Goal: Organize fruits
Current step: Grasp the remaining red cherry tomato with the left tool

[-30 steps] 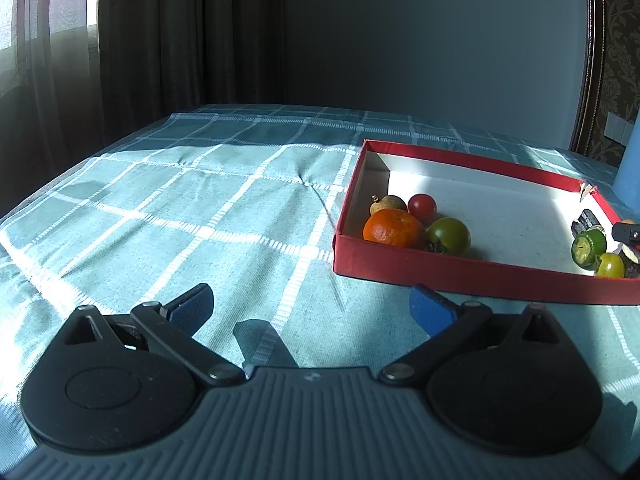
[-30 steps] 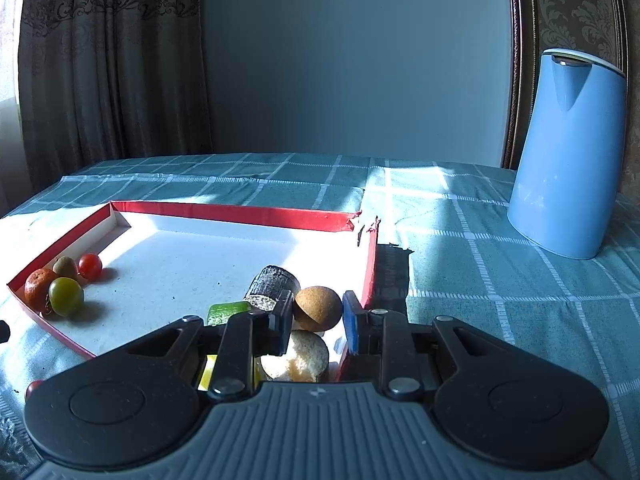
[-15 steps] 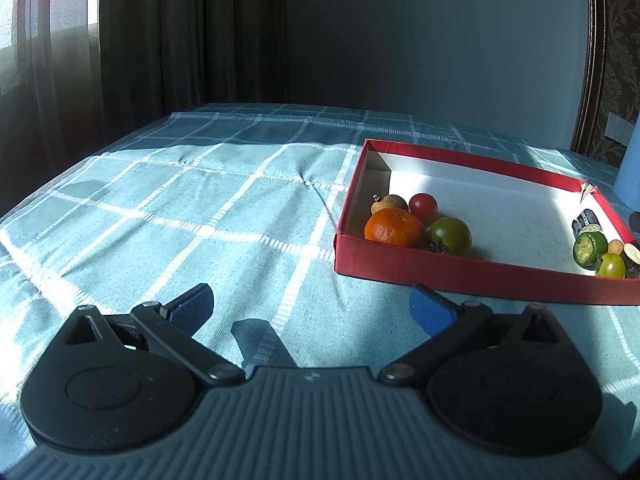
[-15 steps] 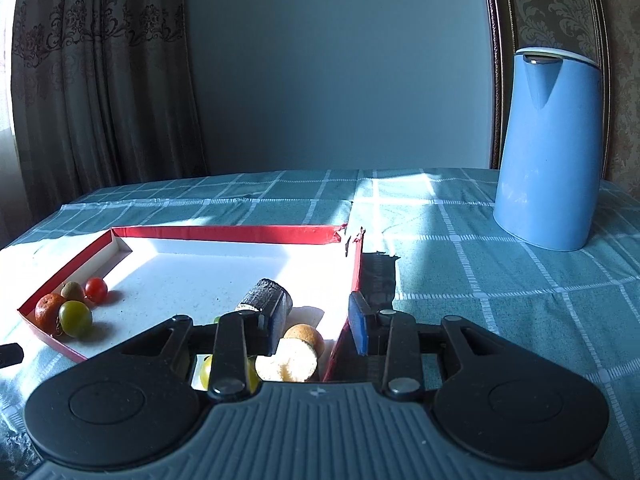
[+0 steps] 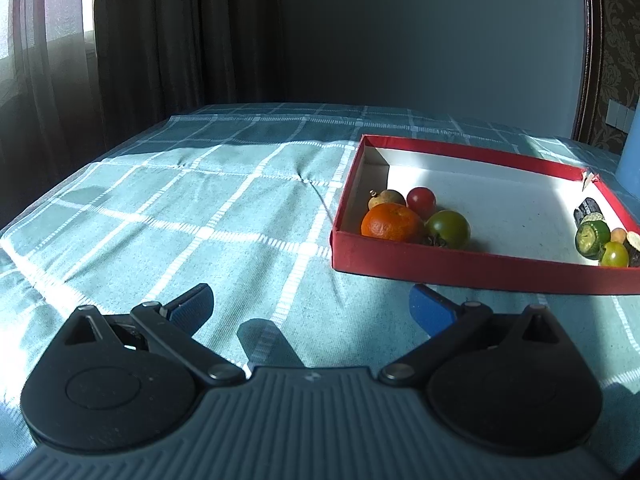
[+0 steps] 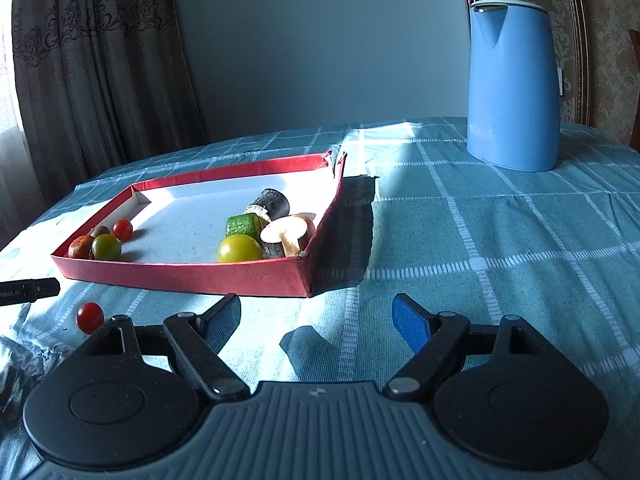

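A red box (image 5: 480,270) (image 6: 180,274) with a white floor lies on the teal checked cloth. In its left corner sit an orange (image 5: 391,222), a red tomato (image 5: 421,199), a green tomato (image 5: 448,228) and a small brown fruit (image 5: 386,199). In its right corner lie a yellow-green tomato (image 6: 239,249), a green cut piece (image 6: 242,225), a dark cut piece (image 6: 272,203) and pale cut pieces (image 6: 286,232). My left gripper (image 5: 310,306) is open over bare cloth. My right gripper (image 6: 316,318) is in front of the box, its jaws opening with nothing between them.
A tall blue kettle (image 6: 512,84) stands at the back right. A loose red tomato (image 6: 89,317) lies on the cloth in front of the box, near a black finger tip (image 6: 28,290) at the left edge. Curtains hang behind the table.
The right gripper let go of the round brown piece inside the box, drew back out over the near wall and opened wide. The left gripper kept still.
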